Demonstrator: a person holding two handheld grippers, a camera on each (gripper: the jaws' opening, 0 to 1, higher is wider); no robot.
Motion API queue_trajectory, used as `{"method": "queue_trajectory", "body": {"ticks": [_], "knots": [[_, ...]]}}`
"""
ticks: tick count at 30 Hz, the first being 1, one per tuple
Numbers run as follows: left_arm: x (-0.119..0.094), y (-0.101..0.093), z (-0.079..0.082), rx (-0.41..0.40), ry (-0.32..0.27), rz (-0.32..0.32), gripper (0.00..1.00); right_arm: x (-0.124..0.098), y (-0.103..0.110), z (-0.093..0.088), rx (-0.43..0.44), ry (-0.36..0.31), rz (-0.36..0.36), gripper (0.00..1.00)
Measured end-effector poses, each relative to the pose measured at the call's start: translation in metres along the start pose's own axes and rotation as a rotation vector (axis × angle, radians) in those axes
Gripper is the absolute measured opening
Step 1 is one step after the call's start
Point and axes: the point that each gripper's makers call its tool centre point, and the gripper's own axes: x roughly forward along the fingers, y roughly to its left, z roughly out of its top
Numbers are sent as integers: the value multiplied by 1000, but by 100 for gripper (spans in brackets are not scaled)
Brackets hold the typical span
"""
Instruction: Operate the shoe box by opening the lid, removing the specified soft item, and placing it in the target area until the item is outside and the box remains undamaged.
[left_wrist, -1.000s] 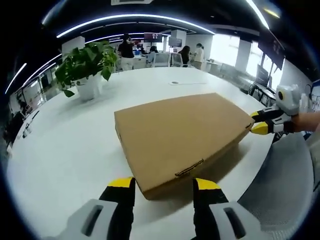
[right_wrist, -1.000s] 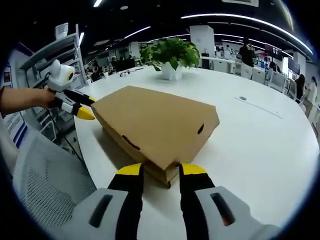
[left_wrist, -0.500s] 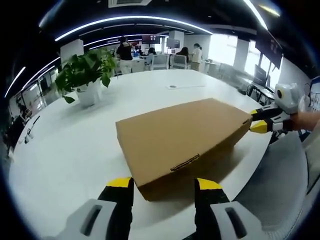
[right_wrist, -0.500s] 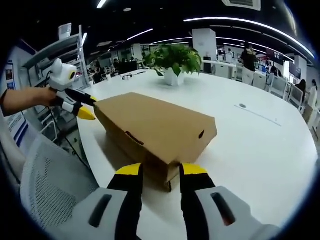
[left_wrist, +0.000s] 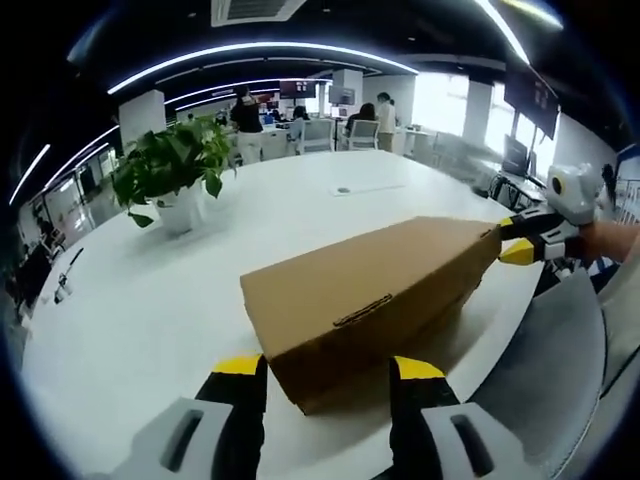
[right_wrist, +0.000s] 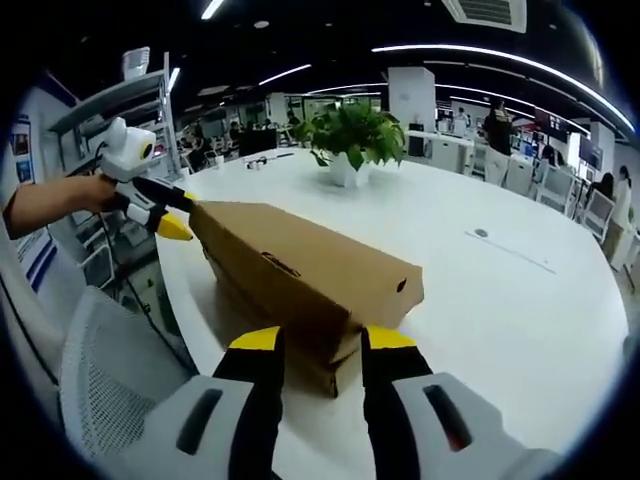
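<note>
— Two views; what did the left gripper view show?
— The left gripper (left_wrist: 328, 370) had its jaws parted around the near corner of the shoe box (left_wrist: 365, 295), which lay on a round white table (left_wrist: 140, 300). The lid looked tilted up off the base. A potted plant (left_wrist: 172, 165) stood well behind it, with desks and people under ceiling light strips. The right gripper (left_wrist: 515, 240) met the box's far corner.

— And the right gripper view?
— The right gripper's jaws stood apart, straddling the box corner. The left gripper touched the far corner, held by a hand (right_wrist: 85, 193). A grey mesh chair (right_wrist: 110, 370) stood beside the table edge; the plant sat behind.
</note>
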Motion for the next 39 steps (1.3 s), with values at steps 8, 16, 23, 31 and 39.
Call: {"method": "queue_trajectory", "body": {"ticks": [8,16,23,31,39], "knots": [[-5,4,18,27,-18,1,51,-4,-3,18,-46,-33,-6,28],[-7,12,40,32,-66,10,48,-5,-12,39,-74,-66,-16,28],[-8,19,58,25,-108,14,45,-4,-21,56,-93,-90,-27,27],[-6,36,73,50,-138,50,33,-1,-34,73,-105,-111,-46,25],[-2,51,88,55,-182,71,23,5,-50,89,-105,-126,-72,21]]}}
